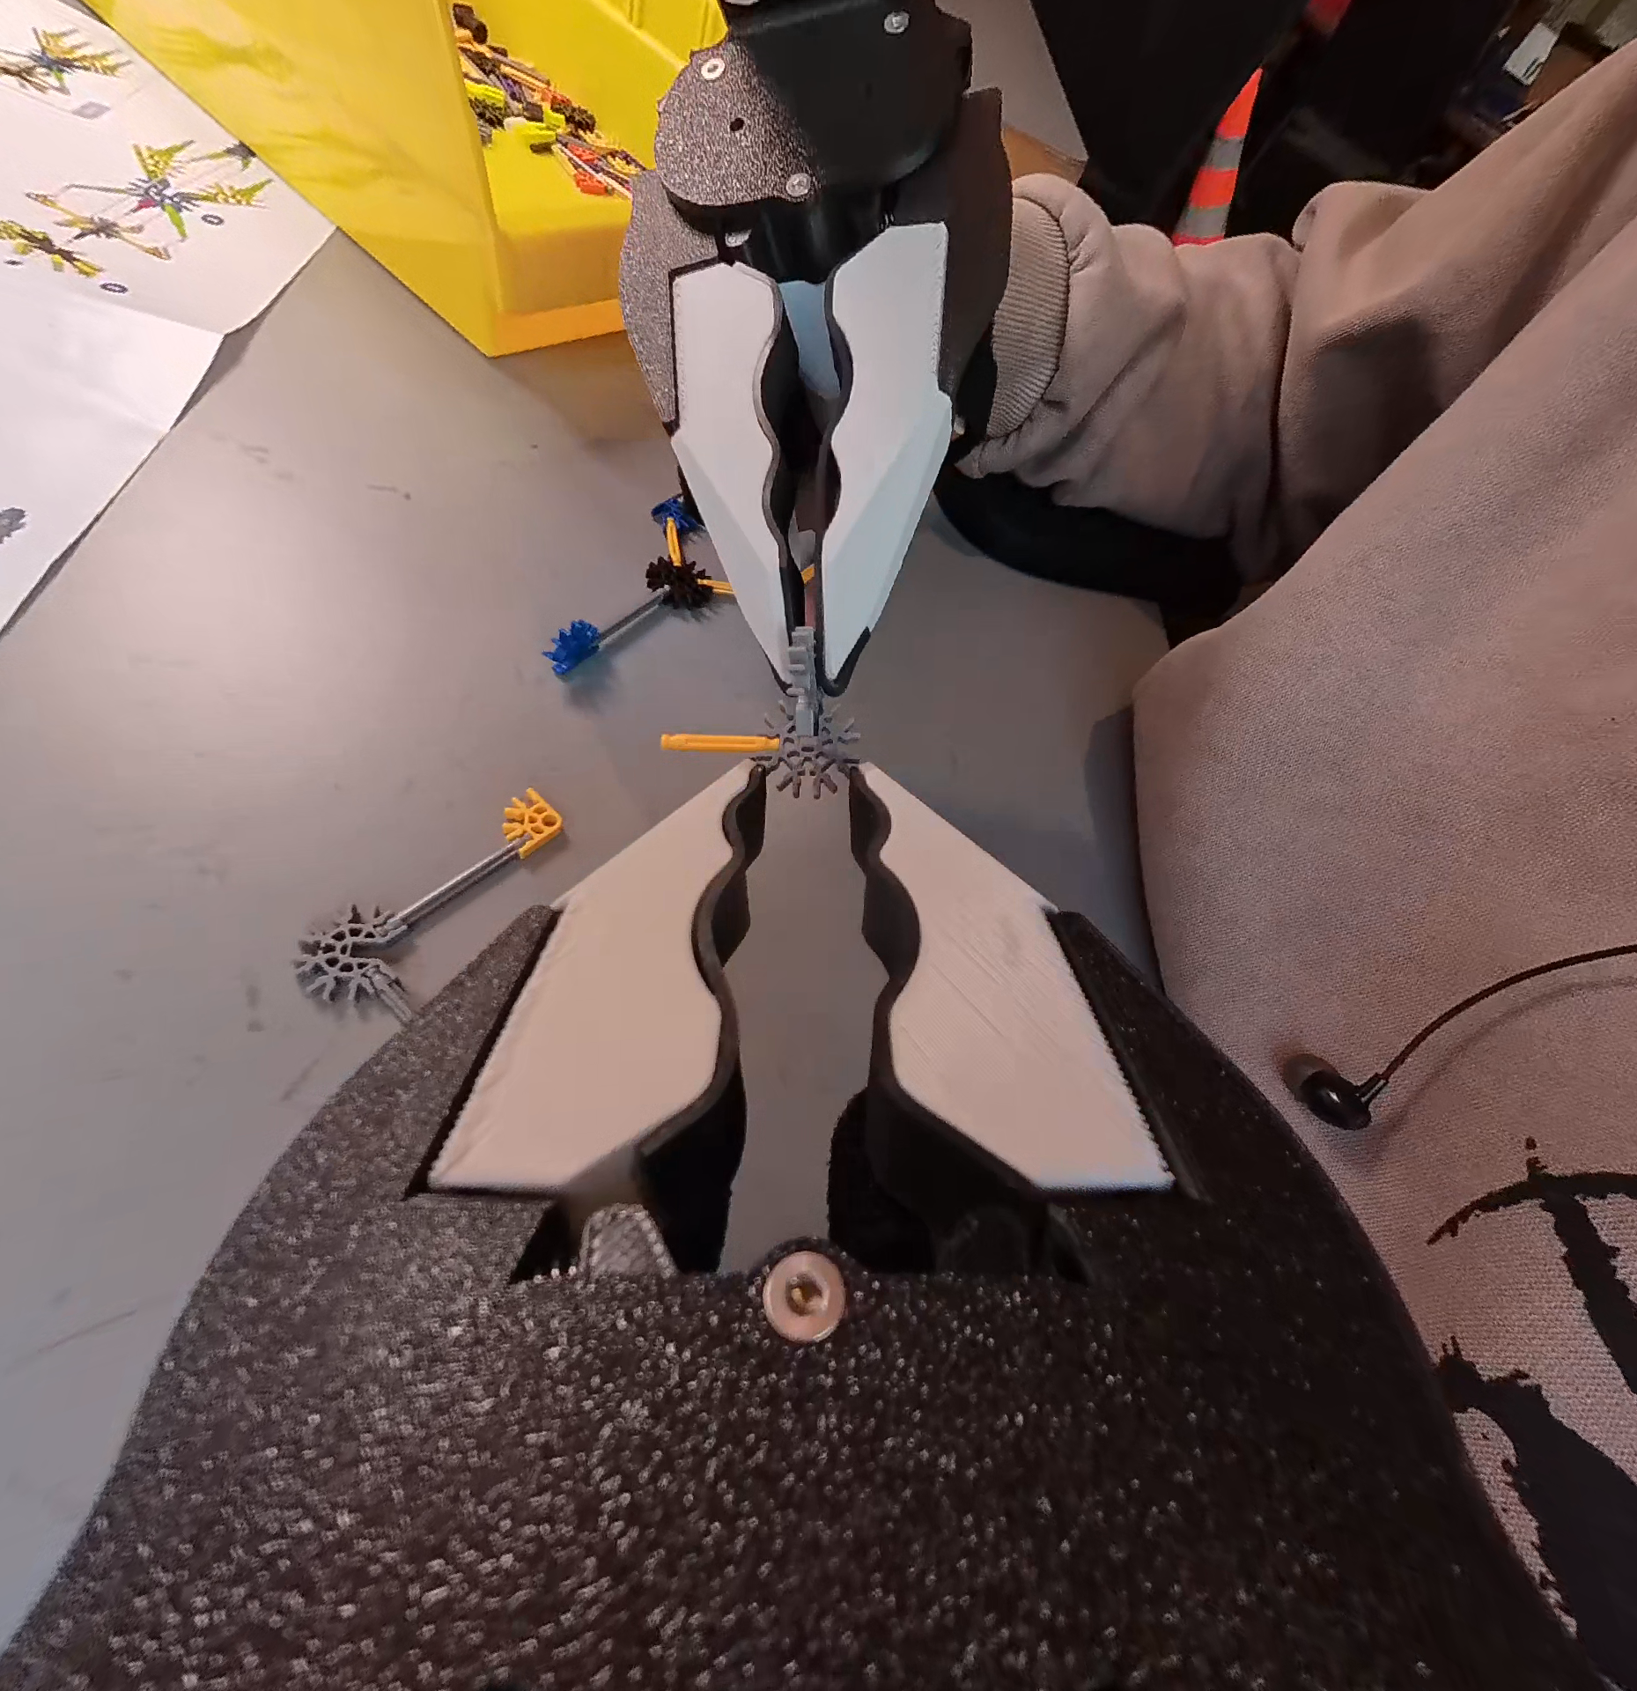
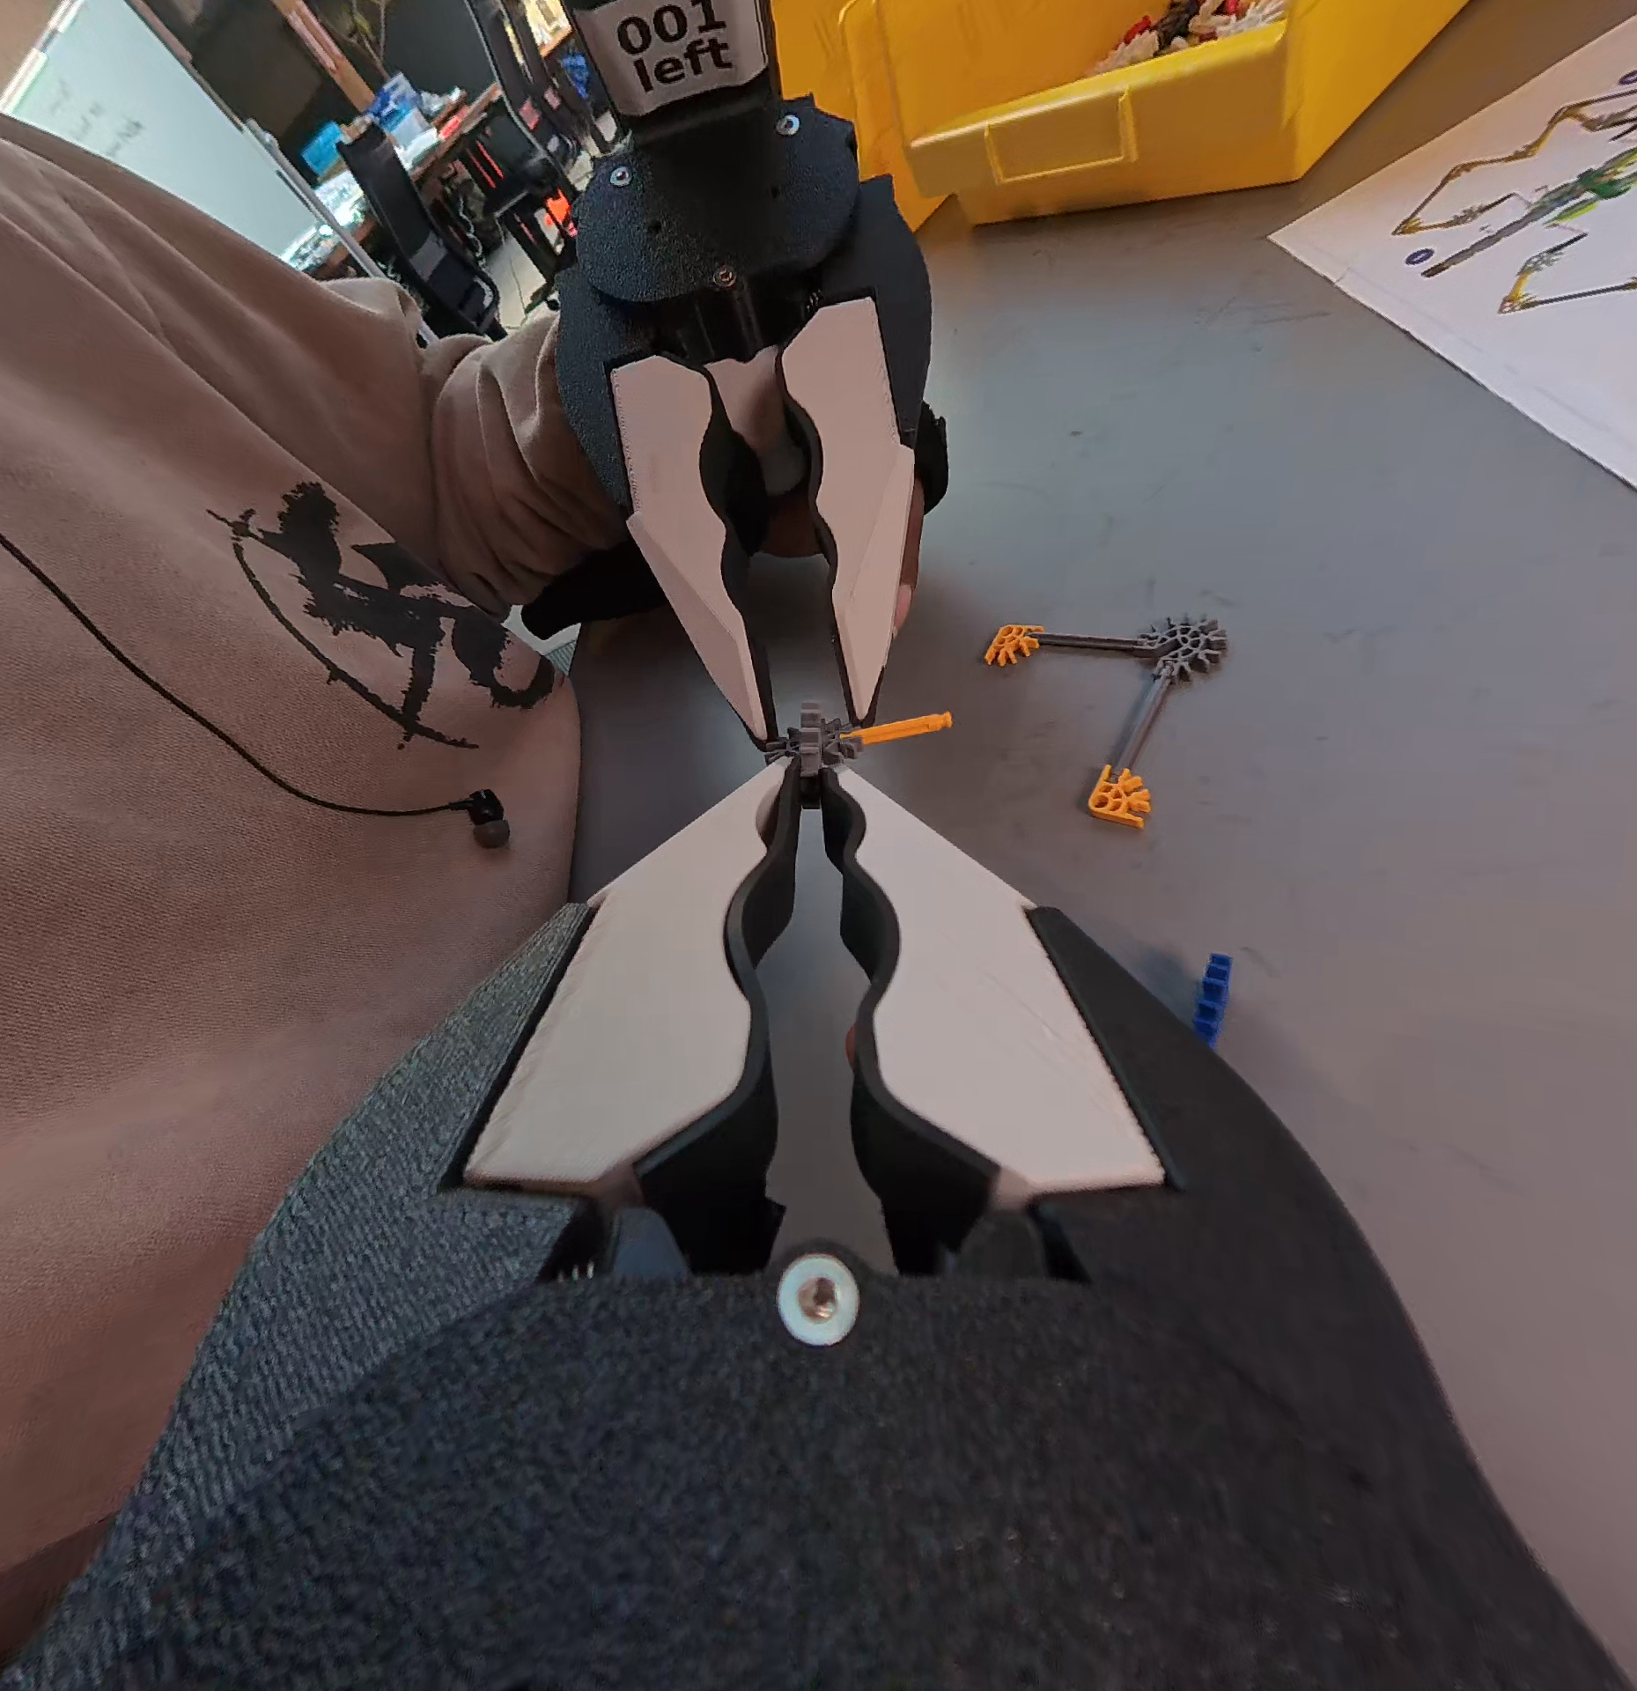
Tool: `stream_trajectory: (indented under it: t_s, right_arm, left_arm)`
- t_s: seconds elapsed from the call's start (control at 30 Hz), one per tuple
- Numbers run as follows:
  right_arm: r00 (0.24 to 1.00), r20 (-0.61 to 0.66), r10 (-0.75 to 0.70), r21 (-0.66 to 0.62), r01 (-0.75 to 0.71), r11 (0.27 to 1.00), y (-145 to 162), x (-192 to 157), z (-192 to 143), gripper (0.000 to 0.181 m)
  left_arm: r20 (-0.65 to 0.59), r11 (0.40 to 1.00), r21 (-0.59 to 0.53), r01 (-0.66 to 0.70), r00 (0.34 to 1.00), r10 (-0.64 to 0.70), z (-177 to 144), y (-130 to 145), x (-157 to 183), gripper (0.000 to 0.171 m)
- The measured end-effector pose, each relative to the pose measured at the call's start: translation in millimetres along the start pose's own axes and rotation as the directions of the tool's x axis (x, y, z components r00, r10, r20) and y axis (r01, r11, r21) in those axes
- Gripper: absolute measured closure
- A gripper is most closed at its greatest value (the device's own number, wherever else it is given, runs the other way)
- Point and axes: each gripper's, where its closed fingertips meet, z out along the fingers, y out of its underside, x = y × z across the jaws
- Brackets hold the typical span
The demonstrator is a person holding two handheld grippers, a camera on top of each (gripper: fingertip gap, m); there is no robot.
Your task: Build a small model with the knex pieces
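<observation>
My left gripper (image 1: 807, 778) is shut on a grey snowflake-shaped connector (image 1: 810, 755), holding it by its edges above the grey table (image 1: 339, 595). A short orange rod (image 1: 714, 741) sticks out of the connector to the left. My right gripper (image 1: 810, 677) comes in from the opposite side, tip to tip, and is shut on a small grey connector piece (image 1: 801, 654) that touches the snowflake connector. In the right wrist view my right gripper (image 2: 807, 778) pinches that small piece, and the left gripper (image 2: 813, 727) holds the grey connector (image 2: 810, 739) with the orange rod (image 2: 901, 730).
A yellow parts bin (image 1: 412, 165) (image 2: 1116, 119) stands at the back, beside a printed instruction sheet (image 1: 82, 274) (image 2: 1528, 274). A grey hub with rods and orange ends (image 1: 430, 901) (image 2: 1162, 659) and a blue-and-black assembly (image 1: 650, 595) lie on the table. A person's beige sweatshirt (image 1: 1345, 640) fills one side. Less than 4 cm separates the two grippers' tips.
</observation>
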Motion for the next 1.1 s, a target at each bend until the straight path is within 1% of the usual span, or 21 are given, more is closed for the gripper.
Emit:
stream_trajectory:
  t_s: [0.27,0.53,0.7,0.83,0.93,1.0,1.1]
  right_arm:
    - [0.999,0.037,-0.005,0.01,0.004,1.0,-1.6,-6.3,-0.9,0.179]
    - [0.999,0.015,-0.042,-0.057,0.043,0.997,7.1,-7.7,1.9,0.179]
    - [0.994,-0.024,-0.106,-0.19,0.099,0.977,18.7,-6.2,4.7,0.179]
    - [0.988,-0.017,-0.155,-0.305,0.143,0.942,10.9,-7.4,-1.6,0.179]
    - [0.982,-0.003,-0.188,-0.419,0.169,0.892,0.7,-9.8,-7.4,0.179]
    - [0.98,0.003,-0.201,-0.483,0.178,0.858,-9.6,-12.2,-10.5,0.179]
    - [0.972,0.006,-0.234,-0.597,0.191,0.78,-28.4,-16.0,-17.1,0.179]
  left_arm:
    - [-0.087,0.995,0.054,0.088,0.993,-0.083,-2.0,-5.3,6.2,0.154]
    - [-0.096,0.997,0.031,0.077,0.993,-0.074,-0.6,-1.7,8.5,0.154]
    - [-0.095,0.998,0.005,0.07,0.993,-0.07,4.6,3.7,9.7,0.154]
    - [-0.086,0.998,0.019,0.054,0.995,-0.052,7.3,1.0,10.3,0.154]
    - [-0.072,0.995,0.09,0.04,0.997,-0.034,6.1,-9.0,10.9,0.154]
    - [-0.062,0.984,0.172,0.045,0.997,-0.035,1.8,-20.0,10.8,0.154]
    - [-0.022,0.961,0.275,0.011,1.0,-0.005,-6.0,-36.8,10.9,0.154]
